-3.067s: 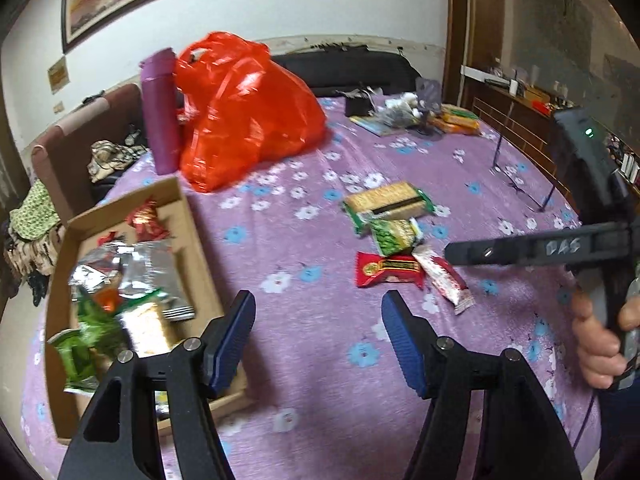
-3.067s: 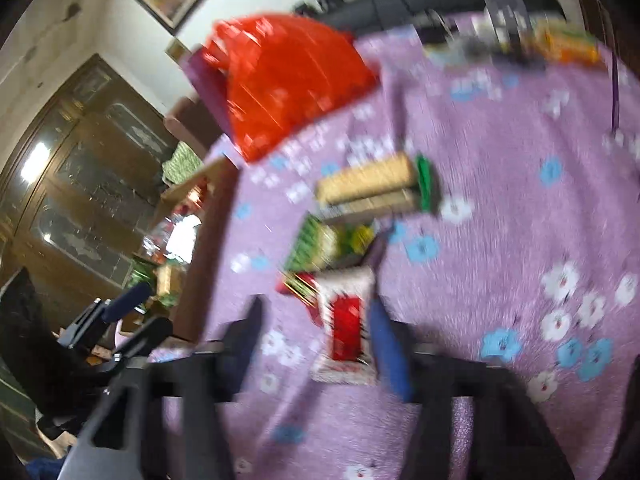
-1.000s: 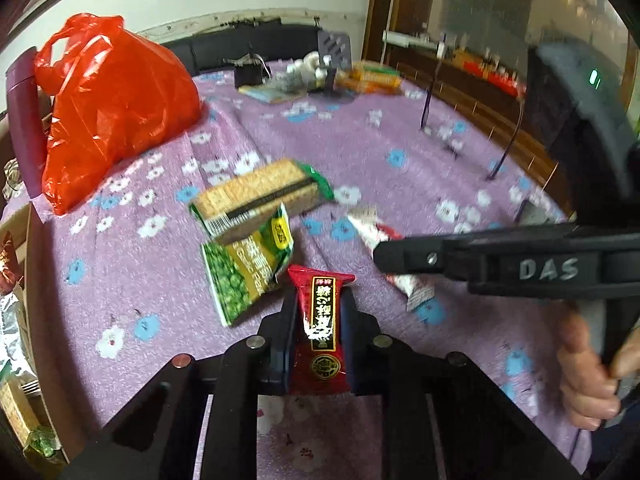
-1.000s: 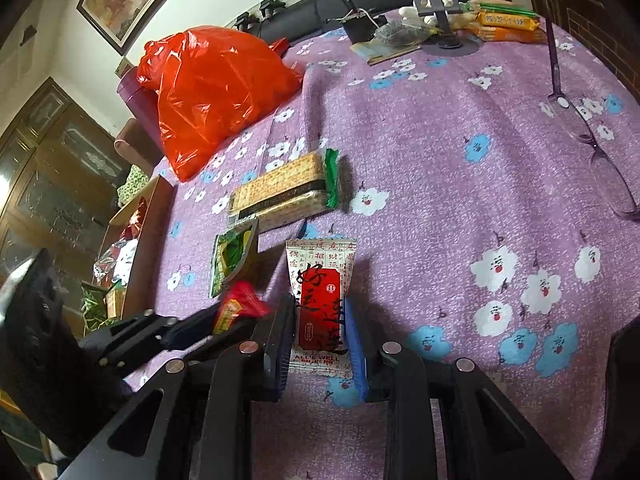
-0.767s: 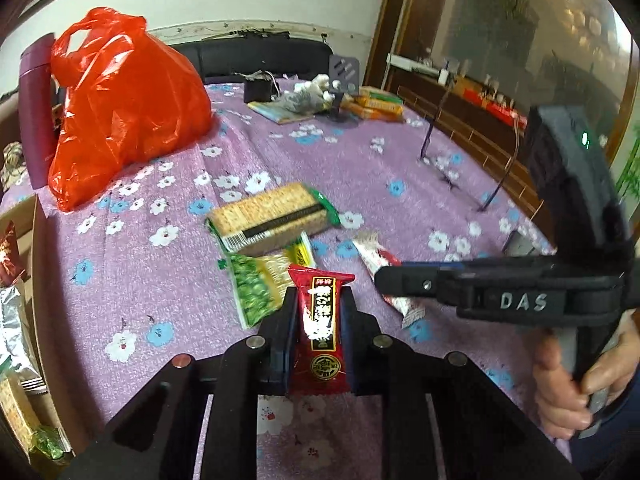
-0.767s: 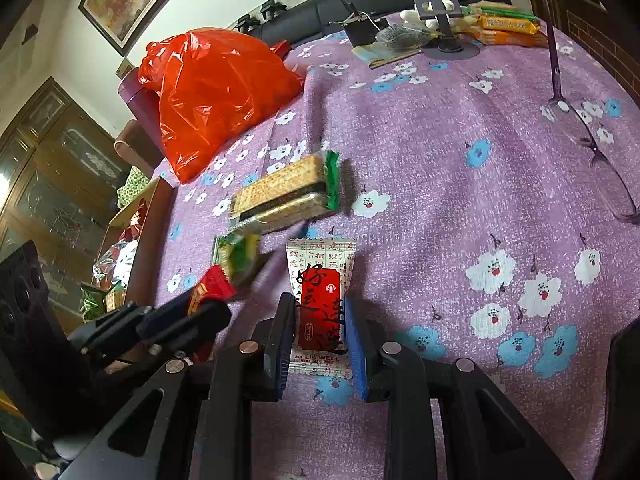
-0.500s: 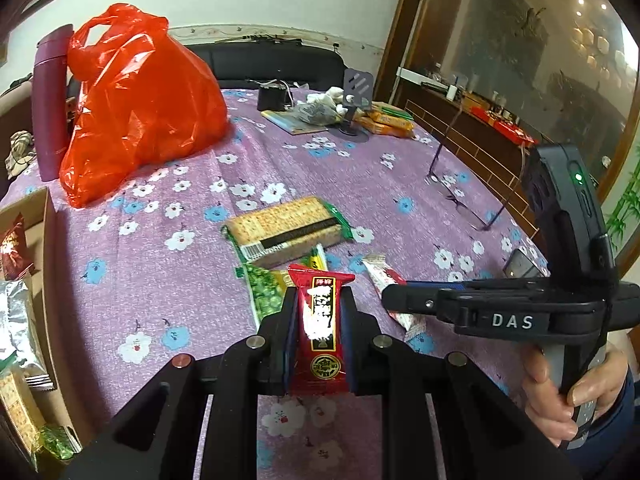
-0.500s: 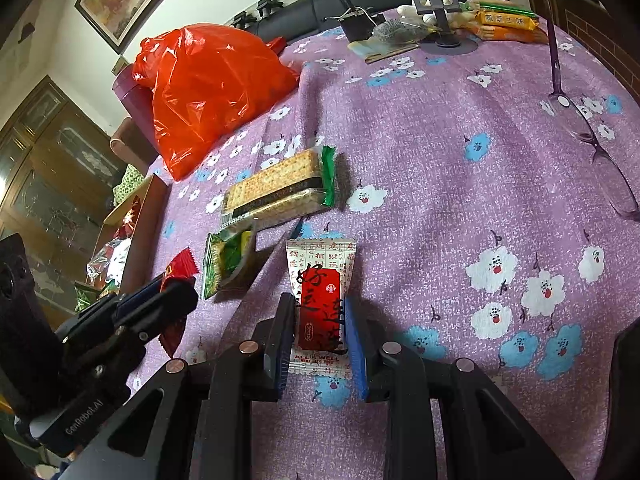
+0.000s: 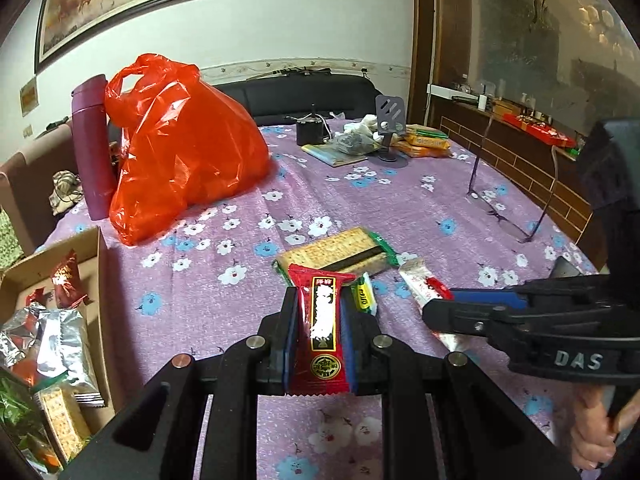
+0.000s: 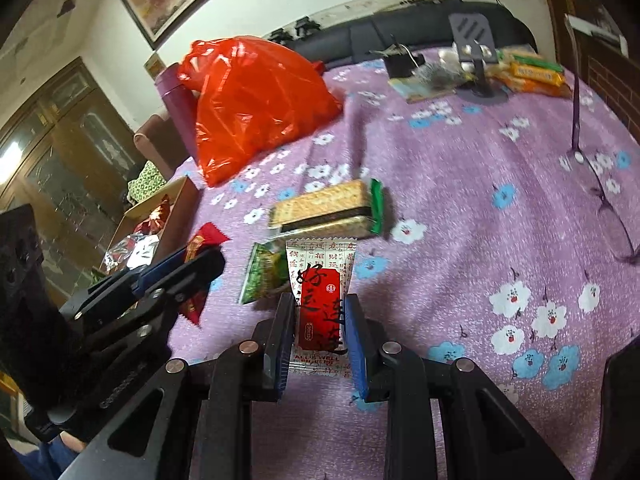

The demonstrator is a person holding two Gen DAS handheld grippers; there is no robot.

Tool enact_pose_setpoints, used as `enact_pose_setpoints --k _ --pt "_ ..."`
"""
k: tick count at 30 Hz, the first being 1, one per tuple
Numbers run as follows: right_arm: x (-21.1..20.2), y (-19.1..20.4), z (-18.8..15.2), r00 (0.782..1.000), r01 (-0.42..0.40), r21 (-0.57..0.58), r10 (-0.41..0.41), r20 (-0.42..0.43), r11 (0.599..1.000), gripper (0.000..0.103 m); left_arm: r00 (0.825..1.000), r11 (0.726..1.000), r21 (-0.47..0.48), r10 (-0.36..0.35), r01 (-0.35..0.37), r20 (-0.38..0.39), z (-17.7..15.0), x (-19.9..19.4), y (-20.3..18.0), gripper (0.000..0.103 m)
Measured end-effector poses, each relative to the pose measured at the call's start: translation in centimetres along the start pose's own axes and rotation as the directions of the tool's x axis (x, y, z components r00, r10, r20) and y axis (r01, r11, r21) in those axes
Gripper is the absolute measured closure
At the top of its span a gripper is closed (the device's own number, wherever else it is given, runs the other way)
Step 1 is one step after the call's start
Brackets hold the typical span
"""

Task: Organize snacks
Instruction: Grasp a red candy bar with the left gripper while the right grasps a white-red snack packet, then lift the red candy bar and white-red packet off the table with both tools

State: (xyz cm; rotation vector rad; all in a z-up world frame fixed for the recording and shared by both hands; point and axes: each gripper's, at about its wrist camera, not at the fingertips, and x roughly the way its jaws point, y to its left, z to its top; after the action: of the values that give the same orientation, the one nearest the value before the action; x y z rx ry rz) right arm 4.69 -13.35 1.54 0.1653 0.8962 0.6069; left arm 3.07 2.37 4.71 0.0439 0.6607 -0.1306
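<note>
My left gripper (image 9: 319,304) is shut on a red snack packet (image 9: 321,332), lifted above the purple flowered tablecloth (image 9: 400,208). My right gripper (image 10: 319,312) is shut on a white-and-red snack packet (image 10: 321,304), also raised. In the left wrist view the right gripper (image 9: 444,312) comes in from the right with that white-and-red packet (image 9: 420,284). A cracker pack (image 9: 340,250) and a green pea packet (image 10: 264,270) lie on the cloth ahead. At the left stands a cardboard box (image 9: 102,280) holding several snacks.
A red plastic bag (image 9: 180,168) and a purple flask (image 9: 92,148) stand at the back left. A phone stand (image 9: 389,120), more packets (image 9: 426,142) and clutter sit at the far end. Glasses (image 9: 504,204) lie on the right. A person's hand (image 9: 596,436) holds the right gripper.
Both grippers have risen a little with their packets and tilted up, so more of the room shows. The box has come further into the left wrist view.
</note>
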Motion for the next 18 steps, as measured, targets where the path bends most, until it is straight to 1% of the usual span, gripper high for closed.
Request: enact_pose_setpoints --k 7,18 --pt "-0.6 1.3 -0.1 0.998 0.042 -0.070 -0.039 0.049 0.997 0.076 0.999 0.999 0.011 0.034 -0.034 0.004 -0.1 0.2 0.0 0.085" --pt "-0.7 1.5 -0.2 0.997 0.046 -0.078 -0.041 0.062 0.996 0.076 0.997 0.997 0.016 0.075 -0.075 0.012 -0.1 0.3 0.1 0.085"
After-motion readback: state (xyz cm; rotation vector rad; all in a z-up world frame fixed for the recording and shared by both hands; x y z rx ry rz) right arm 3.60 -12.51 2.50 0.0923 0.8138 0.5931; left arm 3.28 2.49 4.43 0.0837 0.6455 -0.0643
